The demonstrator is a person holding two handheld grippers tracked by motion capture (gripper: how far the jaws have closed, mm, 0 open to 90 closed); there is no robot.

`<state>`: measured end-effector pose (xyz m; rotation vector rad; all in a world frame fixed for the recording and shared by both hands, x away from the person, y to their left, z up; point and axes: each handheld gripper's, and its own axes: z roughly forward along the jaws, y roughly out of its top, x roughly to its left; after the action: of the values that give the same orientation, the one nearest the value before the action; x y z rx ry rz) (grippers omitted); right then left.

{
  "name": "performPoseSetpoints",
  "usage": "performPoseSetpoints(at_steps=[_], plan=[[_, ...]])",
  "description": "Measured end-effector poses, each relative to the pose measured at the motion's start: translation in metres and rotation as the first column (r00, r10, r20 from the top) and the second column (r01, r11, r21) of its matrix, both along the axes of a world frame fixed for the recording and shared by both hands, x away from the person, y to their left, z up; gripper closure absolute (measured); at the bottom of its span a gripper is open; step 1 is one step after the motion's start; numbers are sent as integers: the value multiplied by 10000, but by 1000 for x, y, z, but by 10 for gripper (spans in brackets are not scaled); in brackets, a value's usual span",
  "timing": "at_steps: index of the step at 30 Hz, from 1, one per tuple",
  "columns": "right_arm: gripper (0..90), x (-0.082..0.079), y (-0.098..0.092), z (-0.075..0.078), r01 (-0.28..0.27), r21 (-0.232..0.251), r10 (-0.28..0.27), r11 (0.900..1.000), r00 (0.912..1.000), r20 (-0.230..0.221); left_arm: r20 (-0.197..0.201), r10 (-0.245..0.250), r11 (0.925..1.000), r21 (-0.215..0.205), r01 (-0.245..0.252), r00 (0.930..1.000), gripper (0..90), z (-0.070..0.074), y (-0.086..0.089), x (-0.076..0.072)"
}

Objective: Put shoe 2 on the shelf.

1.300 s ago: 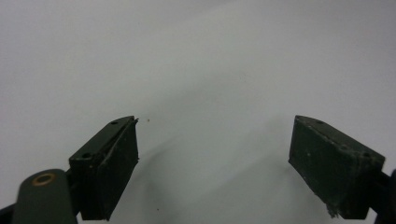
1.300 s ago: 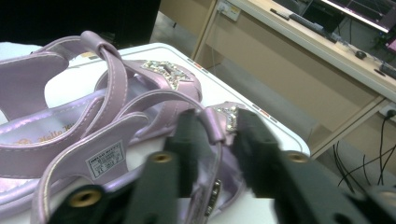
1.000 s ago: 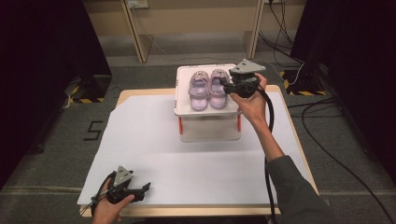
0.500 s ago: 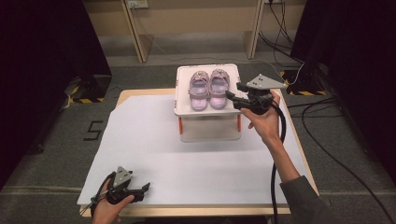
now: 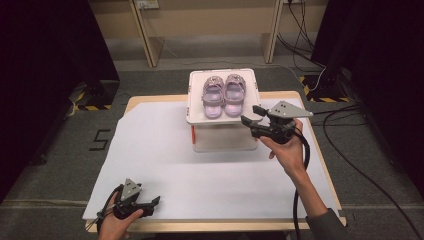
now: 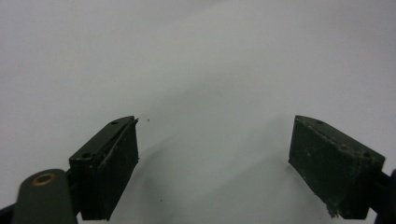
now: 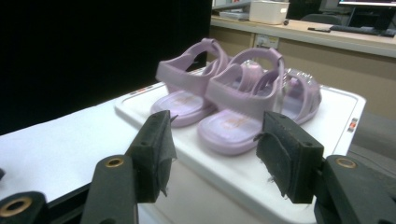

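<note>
High view is showing 2 lilac sandals [image 5: 224, 95] sitting side by side on the white box lid [image 5: 197, 116] at the table's far edge. Right gripper [image 5: 251, 115] is hovering just beside the lid's near right corner, jaws apart with nothing between them and just now widening. Left gripper [image 5: 152, 204] is resting on the white sheet [image 5: 150, 150], jaws gaping and empty.

Each hand is carrying a black gripper, the left gripper [image 5: 150, 202] and right gripper [image 5: 250, 115] both wearing a grey three-cornered plate on top, trailing a black cable and showing brass-ringed screw holes beside blocky black jaws, while a grey sleeve [image 5: 325, 225] is covering the right forearm.
</note>
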<state>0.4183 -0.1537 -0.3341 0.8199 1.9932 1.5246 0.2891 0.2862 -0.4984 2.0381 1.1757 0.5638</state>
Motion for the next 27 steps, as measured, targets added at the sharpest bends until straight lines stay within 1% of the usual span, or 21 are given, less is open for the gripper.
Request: performPoseSetpoints(at_steps=[2, 4, 6, 8, 9, 10, 14, 15, 16, 17, 19, 20, 21, 22, 27], plan=[[437, -4, -1, -5, -22, 71, 22, 10000, 10000, 35, -16, 0, 10000, 0, 0, 10000, 153, 0, 0, 0], [424, -8, -2, -11, -35, 209, 36, 9998, 10000, -26, -3, 16, 10000, -13, -16, 10000, 153, 0, 0, 0], [416, -13, -2, -21, -52, 347, 58, 9994, 9999, -147, -26, 55, 10000, -51, -55, 10000, 153, -1, 0, 0], [407, -15, -3, -28, -96, 281, 105, 9996, 9995, -310, 3, -22, 10000, -25, 22, 10000, 153, 0, 0, 0], [401, -17, -4, -31, -147, 237, 160, 9996, 9983, -560, 6, -31, 10000, -17, 31, 10000, 153, 0, 0, 0], [398, -17, -5, -34, -137, 341, 155, 9993, 9985, -523, 8, -43, 10000, 13, 43, 10000, 153, 1, 0, 0], [388, -21, -7, -44, -133, 246, 153, 9996, 9963, -847, 37, 42, 10000, -58, -42, 10000, 153, 0, 1, -1], [385, -22, -7, -46, -194, 318, 221, 9993, 9961, -859, 40, 48, 10000, -43, -47, 10000, 153, 1, 1, -1], [384, -23, -8, -48, -153, 241, 175, 9996, 9953, -957, 43, 32, 10000, -21, -32, 10000, 153, 1, 1, -1], [381, -24, -7, -50, -204, 317, 234, 9993, 9952, -945, 52, 5, 10000, -20, -5, 10000, 153, 2, 1, -1], [374, -27, -8, -56, -314, 452, 366, 9985, 9924, -1174, 91, 15, 10000, -31, -14, 10000, 153, 2, 0, -1], [365, -28, -8, -59, -375, 469, 430, 9982, 9917, -1213, 85, 15, 10000, -29, -15, 10000, 153, 2, 0, -1], [356, -30, -8, -62, -373, 403, 422, 9985, 9908, -1285, 81, 23, 10000, -27, -22, 10000, 153, 2, 0, -1], [350, -30, -7, -64, -411, 450, 465, 9981, 9909, -1265, 81, 31, 10000, -21, -31, 10000, 153, 2, 0, -1], [307, -33, -7, -78, -384, 367, 437, 9986, 9863, -1588, 47, 10, 10000, 20, -11, 10000, 152, 2, 0, -1]])
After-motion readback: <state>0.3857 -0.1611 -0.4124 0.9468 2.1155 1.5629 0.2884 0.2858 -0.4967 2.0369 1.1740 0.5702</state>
